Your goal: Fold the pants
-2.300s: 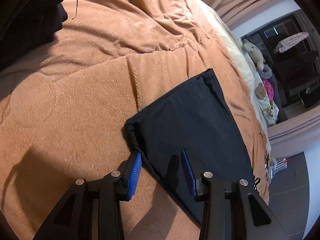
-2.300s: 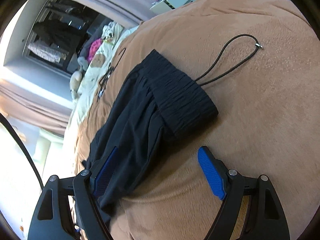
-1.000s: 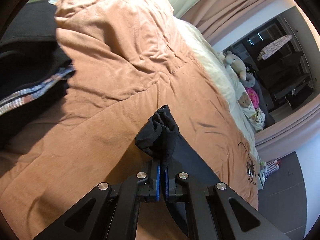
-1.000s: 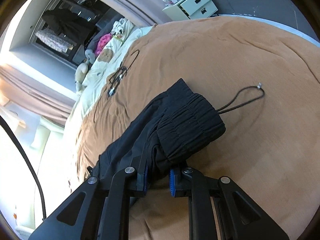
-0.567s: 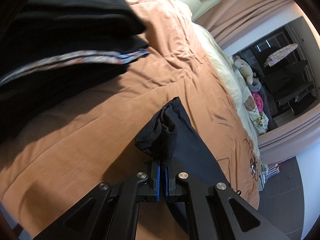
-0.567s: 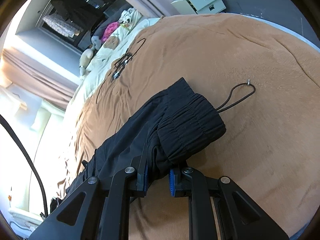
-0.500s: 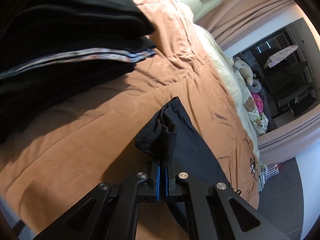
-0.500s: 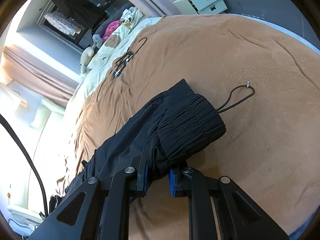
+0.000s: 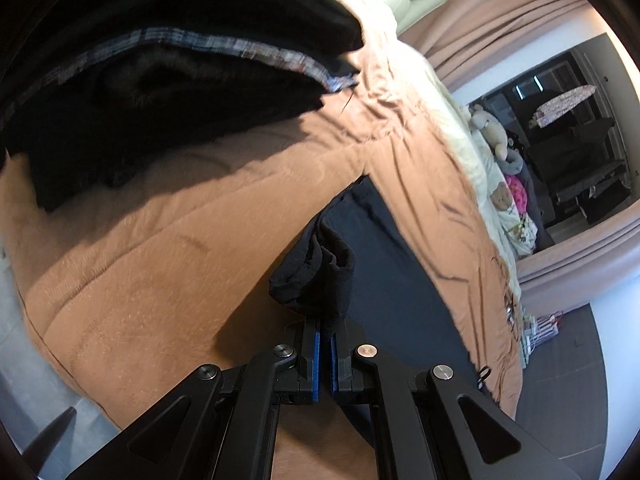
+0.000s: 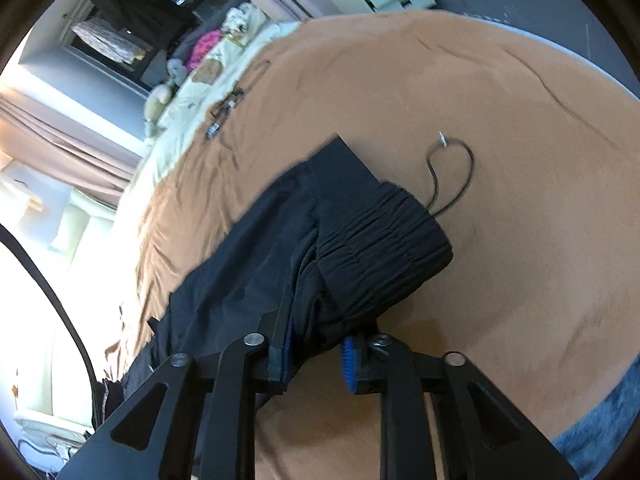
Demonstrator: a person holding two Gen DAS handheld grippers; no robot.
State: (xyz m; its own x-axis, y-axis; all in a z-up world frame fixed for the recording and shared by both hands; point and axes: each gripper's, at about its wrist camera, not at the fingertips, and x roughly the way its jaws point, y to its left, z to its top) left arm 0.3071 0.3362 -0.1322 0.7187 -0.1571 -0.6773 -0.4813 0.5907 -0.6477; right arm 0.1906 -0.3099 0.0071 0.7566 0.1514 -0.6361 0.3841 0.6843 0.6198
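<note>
- The tan blanket (image 9: 168, 272) spreads across the bed and fills most of both wrist views.
- A stack of dark folded clothes (image 9: 168, 92) sits on the blanket at 10 o'clock in the left view, well apart from the left gripper.
- The black pants (image 10: 304, 240) lie on the blanket in a long band; in the right view they run from centre out toward 8 o'clock, with the gathered elastic waistband at the centre-right end.
- A thin black drawstring (image 10: 460, 176) loops out of the waistband toward 1 o'clock, lying on the blanket.
- The right gripper (image 10: 316, 354) at 6 o'clock has its blue pads pinched on a thick bunch of pants fabric just below the waistband.
- The left gripper (image 9: 325, 354) at 6 o'clock has its pads nearly together, clamping a crumpled corner of the pants (image 9: 320, 276) at the hem end.
</note>
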